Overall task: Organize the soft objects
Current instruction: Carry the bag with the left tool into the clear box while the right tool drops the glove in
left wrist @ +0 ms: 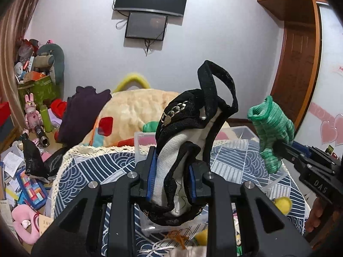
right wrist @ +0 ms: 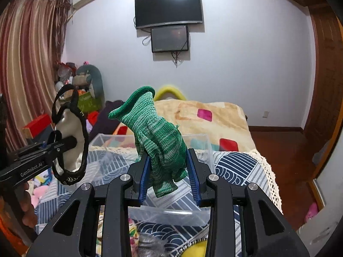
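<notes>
Clamped between the pads of the left gripper (left wrist: 171,177), a black and white cloth piece (left wrist: 186,141) stands upright over the clear plastic box (left wrist: 246,131), while the right gripper (right wrist: 169,175) pinches a green knitted glove (right wrist: 158,137), also above this box.

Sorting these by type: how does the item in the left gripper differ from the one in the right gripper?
The black-and-white garment in the left gripper is thin fabric with black trim and a strap loop on top; the green glove in the right gripper is thick knit, one mottled colour, with an open cuff on top. The garment looks larger than the glove. Both are soft, pinched and held up above the clear bin.
</notes>
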`<state>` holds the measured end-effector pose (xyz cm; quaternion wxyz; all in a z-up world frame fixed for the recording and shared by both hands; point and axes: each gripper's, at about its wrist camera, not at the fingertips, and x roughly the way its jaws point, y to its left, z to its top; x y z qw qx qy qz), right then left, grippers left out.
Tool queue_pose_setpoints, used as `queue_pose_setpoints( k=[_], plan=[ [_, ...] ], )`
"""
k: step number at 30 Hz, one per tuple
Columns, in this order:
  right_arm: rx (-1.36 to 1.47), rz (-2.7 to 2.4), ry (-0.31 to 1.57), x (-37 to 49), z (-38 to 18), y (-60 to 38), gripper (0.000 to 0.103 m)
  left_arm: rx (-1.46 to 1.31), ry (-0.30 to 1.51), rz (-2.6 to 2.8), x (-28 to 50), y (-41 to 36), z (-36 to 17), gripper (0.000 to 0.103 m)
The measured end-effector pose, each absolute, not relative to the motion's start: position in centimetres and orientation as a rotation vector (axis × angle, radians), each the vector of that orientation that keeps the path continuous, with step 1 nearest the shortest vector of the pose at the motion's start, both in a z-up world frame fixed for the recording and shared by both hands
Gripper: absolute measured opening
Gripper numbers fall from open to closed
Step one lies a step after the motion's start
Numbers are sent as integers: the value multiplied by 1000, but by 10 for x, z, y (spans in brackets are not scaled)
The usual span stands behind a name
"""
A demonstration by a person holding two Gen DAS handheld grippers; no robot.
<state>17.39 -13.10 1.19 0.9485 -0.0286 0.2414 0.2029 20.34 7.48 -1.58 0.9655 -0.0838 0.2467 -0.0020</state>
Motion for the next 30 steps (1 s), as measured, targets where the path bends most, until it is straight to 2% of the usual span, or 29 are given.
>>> queue_pose_setpoints(
  k=[14, 18, 27, 30],
  plan=[
    [-161, 409, 634, 195, -17, -116, 30, -80, 693, -16, 247, 49, -54, 26],
    [-187, 421, 662, 197, -19, -112, 30, -39, 699, -10, 247, 44, -54, 27],
    [-185, 426, 651, 197, -10, -112, 37, -44, 673, -33, 229, 46, -43, 45],
    [-168, 433, 639, 192, -5, -114, 39, -62, 639, -38, 217, 47, -36, 55]
  ],
)
